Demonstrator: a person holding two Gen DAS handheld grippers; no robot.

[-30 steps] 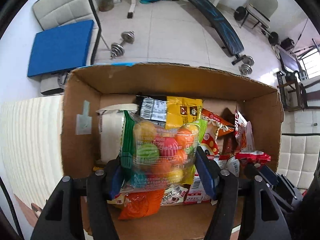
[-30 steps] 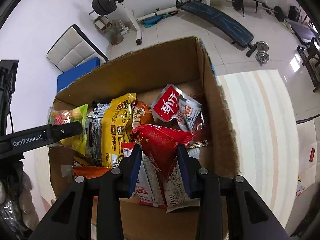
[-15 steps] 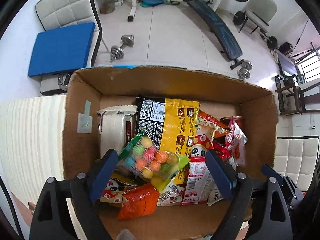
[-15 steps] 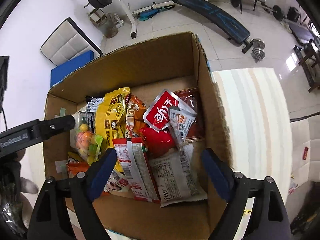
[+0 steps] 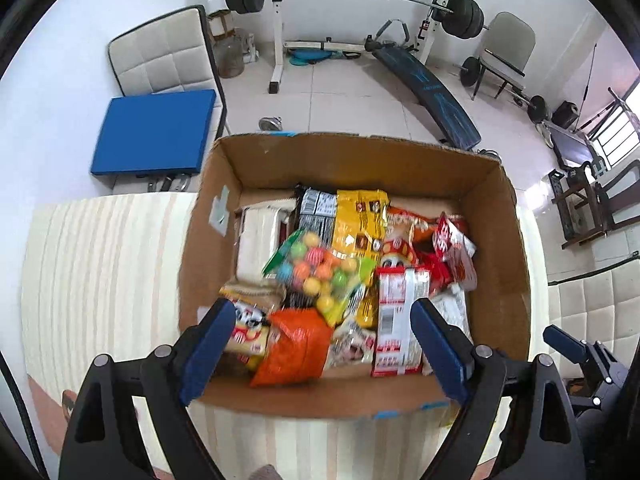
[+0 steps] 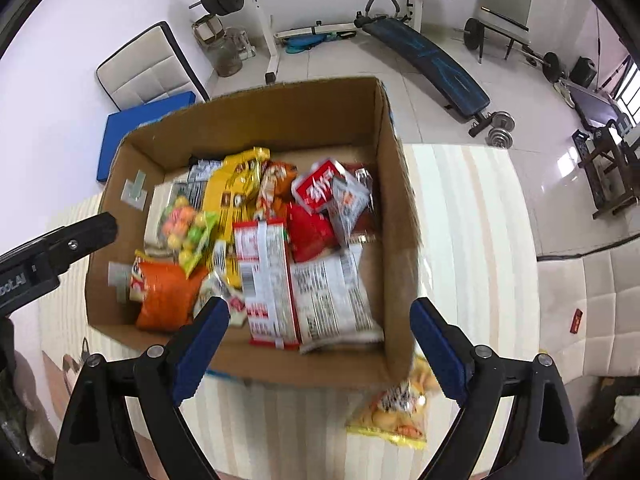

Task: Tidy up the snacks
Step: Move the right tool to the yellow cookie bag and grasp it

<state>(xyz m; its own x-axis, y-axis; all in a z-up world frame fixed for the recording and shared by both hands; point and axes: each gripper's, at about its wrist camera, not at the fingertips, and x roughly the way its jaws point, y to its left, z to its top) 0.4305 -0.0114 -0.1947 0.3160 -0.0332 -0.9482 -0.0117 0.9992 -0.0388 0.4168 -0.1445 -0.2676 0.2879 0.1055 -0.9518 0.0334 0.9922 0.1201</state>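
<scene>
In the left wrist view, your left gripper (image 5: 320, 344) hangs spread and empty above the cardboard box (image 5: 500, 264) at frame centre; its jaws have just been opening, and the bag of coloured candy balls (image 5: 316, 268) lies loose among the packets.

In the right wrist view, your right gripper (image 6: 320, 344), also just opened and holding nothing, sits over the box's near wall. The yellow snack bag (image 6: 394, 412) lies outside on the striped table (image 6: 460, 240), lower right, nearest this hand; the box corner crowds it.
</scene>
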